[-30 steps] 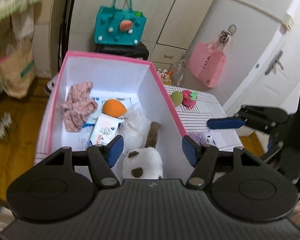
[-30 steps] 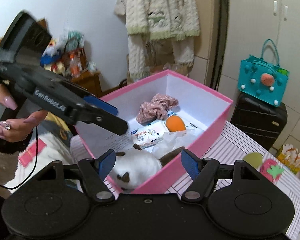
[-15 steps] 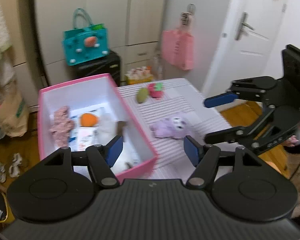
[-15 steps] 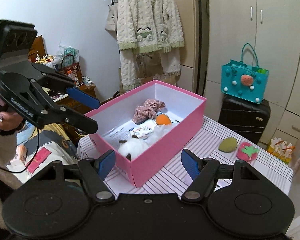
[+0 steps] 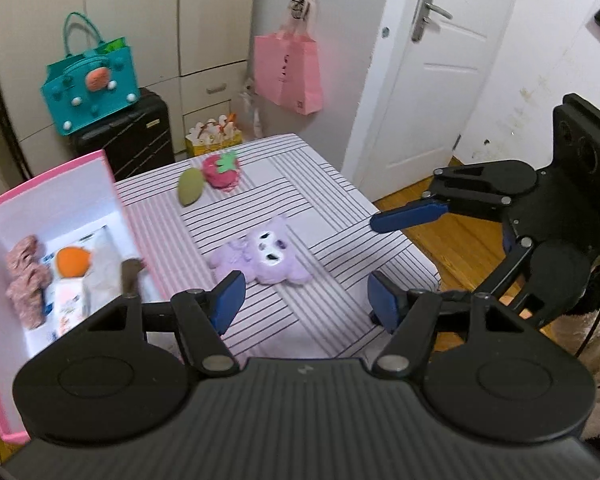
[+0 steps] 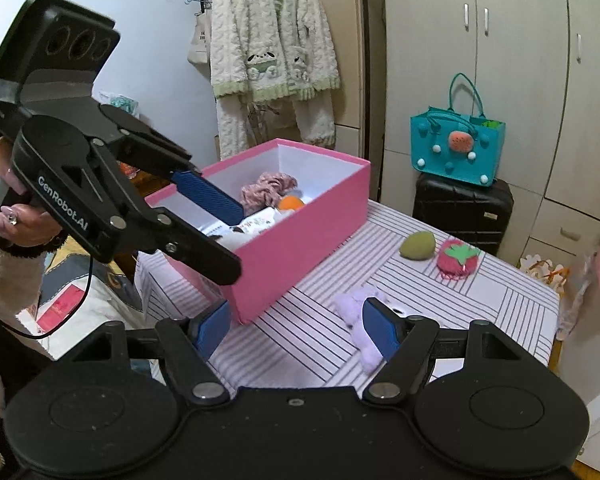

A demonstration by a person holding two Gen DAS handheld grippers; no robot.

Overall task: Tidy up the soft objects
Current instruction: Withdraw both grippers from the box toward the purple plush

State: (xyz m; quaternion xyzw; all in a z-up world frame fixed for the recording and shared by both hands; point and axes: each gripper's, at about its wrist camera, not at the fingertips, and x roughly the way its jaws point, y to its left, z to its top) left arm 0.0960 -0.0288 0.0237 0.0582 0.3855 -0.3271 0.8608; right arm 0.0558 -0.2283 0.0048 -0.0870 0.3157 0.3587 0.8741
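The job looks partly done. The pink box (image 5: 112, 184), at the left edge of the left wrist view, already holds several soft things: a pink scrunchie (image 5: 26, 276) along its left side, an orange sponge (image 5: 73, 261) near the middle, a white crumpled item (image 5: 102, 270) beside it, a flat printed packet (image 5: 70, 304) lower down, and a brown plush limb (image 5: 129, 274) poking up by the right wall. What that limb belongs to is hidden by the wall.

Three items are left on the striped tablecloth (image 5: 324, 200). The purple plush (image 5: 262, 254) lies face up at the centre of the left wrist view, just above and between the left gripper (image 5: 306, 300) fingers but not touching them. The green sponge (image 5: 190, 190) and the strawberry (image 5: 220, 170) sit together toward the upper middle, touching or nearly so, well apart from the box.

The left gripper is spread wide with nothing between its pads. The right gripper (image 6: 296, 326) is likewise apart and empty; in its own view its right pad overlaps the purple plush at lower centre, though whether it touches cannot be told. By my reading, the purple plush is the likeliest next pick, being the nearest to both tools, with the green sponge and strawberry to follow.

As for writing: "GenRobot.AI" reads clearly in white on the left gripper's body at the left of the right wrist view. The packet carries print too small to read. The pink bag (image 5: 288, 72) on the cupboard, top centre of the left wrist view, bears faint marks that are not legible.
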